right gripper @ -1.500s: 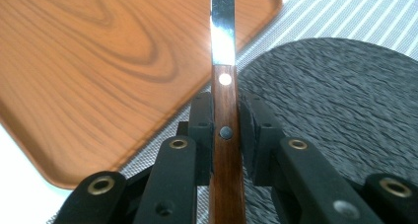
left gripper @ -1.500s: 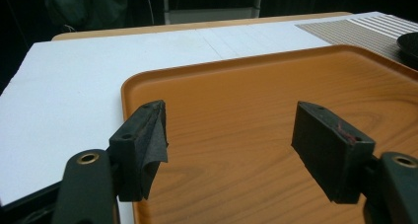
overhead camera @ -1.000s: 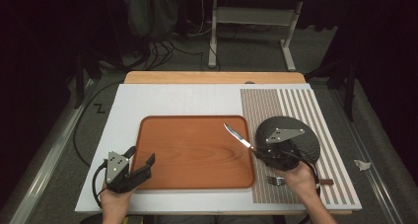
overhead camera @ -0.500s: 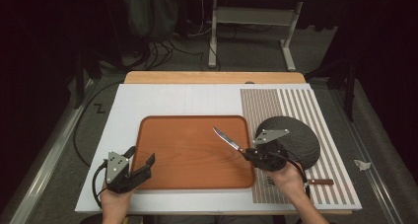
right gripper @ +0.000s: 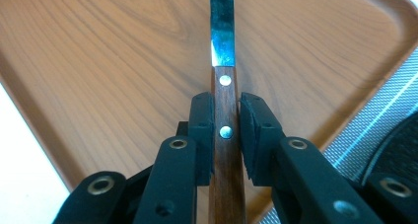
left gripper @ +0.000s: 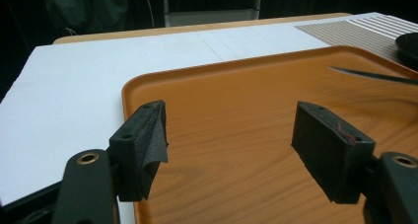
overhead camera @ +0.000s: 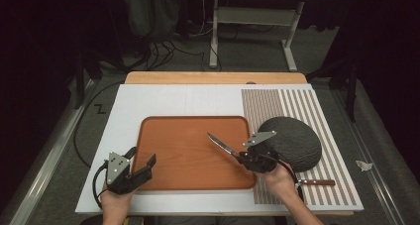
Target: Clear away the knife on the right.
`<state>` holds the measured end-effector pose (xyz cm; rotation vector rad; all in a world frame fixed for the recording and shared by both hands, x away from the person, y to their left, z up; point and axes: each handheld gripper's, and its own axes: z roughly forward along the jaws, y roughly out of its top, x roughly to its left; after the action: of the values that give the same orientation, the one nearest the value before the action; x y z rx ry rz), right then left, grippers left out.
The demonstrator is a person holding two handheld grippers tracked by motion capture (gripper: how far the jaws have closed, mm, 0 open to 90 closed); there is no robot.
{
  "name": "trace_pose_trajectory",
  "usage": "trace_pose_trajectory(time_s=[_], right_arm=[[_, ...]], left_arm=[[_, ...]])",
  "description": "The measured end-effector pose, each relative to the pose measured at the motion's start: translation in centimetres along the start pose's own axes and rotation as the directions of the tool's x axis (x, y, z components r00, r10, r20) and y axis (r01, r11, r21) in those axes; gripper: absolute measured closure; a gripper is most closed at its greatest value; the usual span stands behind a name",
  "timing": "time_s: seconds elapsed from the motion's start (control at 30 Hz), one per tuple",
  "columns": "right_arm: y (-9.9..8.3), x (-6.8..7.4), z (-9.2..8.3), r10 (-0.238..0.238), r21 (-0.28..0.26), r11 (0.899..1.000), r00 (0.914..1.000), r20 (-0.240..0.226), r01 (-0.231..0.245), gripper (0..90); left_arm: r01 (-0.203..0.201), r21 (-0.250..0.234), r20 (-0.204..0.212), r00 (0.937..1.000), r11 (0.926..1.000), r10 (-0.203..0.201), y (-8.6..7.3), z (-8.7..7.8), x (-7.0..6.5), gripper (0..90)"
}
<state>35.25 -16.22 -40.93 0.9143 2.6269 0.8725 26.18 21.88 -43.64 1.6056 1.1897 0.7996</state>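
Right gripper (overhead camera: 241, 157) clamps the knife (right gripper: 223, 110) by its riveted wooden handle (steel blade out over the glossy wood-grain tray (overhead camera: 163, 136)), while the left gripper (overhead camera: 141, 160) gapes empty at the tray's rounded corner.
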Motion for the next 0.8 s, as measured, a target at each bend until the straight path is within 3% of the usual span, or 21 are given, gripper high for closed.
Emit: trace_pose_trajectory(time_s=[0.8], right_arm=[[0.0, 0.1, 2.1, 0.030, 0.037, 0.999, 0.9995, 0.005, -0.030, 78.4]], left_arm=[[-0.011, 0.006, 0.010, 0.9999, 0.9999, 0.010, 0.0, 0.1, -0.2, 29.6]])
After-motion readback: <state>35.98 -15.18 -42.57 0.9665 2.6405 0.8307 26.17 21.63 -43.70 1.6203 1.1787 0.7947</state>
